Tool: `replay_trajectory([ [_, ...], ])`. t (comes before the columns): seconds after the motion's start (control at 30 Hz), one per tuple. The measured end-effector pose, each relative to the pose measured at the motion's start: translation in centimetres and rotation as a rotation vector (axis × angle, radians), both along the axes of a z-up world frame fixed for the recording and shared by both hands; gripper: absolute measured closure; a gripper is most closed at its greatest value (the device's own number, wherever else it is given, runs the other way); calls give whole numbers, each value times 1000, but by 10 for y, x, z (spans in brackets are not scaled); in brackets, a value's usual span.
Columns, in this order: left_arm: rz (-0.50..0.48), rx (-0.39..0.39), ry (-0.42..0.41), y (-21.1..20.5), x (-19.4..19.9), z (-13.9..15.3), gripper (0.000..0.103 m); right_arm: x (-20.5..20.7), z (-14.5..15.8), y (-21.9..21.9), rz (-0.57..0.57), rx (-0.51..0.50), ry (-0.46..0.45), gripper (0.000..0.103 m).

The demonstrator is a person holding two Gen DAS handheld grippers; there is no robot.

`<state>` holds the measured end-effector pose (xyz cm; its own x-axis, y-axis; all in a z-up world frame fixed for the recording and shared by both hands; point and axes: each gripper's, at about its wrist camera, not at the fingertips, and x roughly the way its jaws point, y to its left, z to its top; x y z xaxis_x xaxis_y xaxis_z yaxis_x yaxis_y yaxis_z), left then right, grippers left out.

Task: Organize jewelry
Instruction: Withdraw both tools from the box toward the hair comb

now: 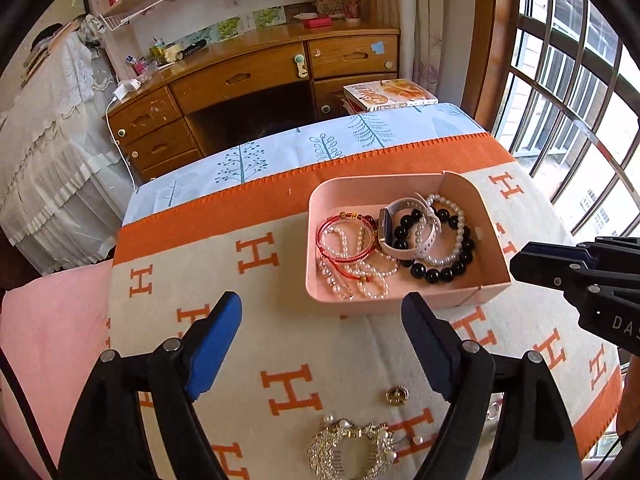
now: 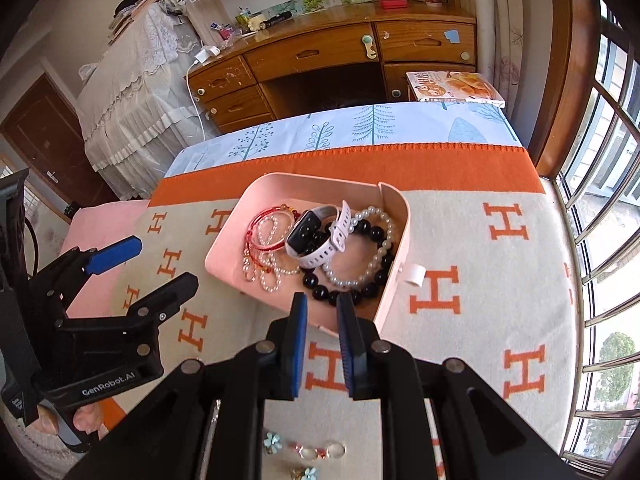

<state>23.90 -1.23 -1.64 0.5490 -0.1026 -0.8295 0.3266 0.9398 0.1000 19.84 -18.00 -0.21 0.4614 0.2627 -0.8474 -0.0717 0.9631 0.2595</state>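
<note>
Nearest the left wrist camera, a rhinestone and pearl hair clip and a small gold ring lie loose on the H-patterned blanket. The left gripper hangs above them with its fingers spread wide and nothing between them. In the right wrist view, small flower earrings and a few clear rings sit just under the right gripper, whose fingers are nearly closed with only a narrow gap and no piece visible in it.

Farther out, the pink tray rests on the blanket and holds the red cord bracelets, the white watch, the black bead bracelet and the pearl bracelet, all heaped and overlapping.

The likely trouble lies in the small pieces: a ring or earring could slip from the fingers or sink into the soft blanket. Anything dropped onto the heap may tangle with the cords. A careless reach might also nudge the light tray.
</note>
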Motion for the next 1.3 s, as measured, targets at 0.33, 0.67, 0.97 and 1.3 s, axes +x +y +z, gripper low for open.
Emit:
replay_trajectory([
  [0.33,-2,-13,11,22,-46,-1,22,-48,3,12,69,-8,5,88],
  [0.67,44,-18,105,46,-60,-37,22,-62,-14,31,138,-21,39,71],
  [0.97,56,-14,190,60,-65,-64,22,-61,-28,50,184,-20,65,71],
  [1.3,95,-83,329,72,-54,-80,32,-60,-28,56,201,-7,67,71],
])
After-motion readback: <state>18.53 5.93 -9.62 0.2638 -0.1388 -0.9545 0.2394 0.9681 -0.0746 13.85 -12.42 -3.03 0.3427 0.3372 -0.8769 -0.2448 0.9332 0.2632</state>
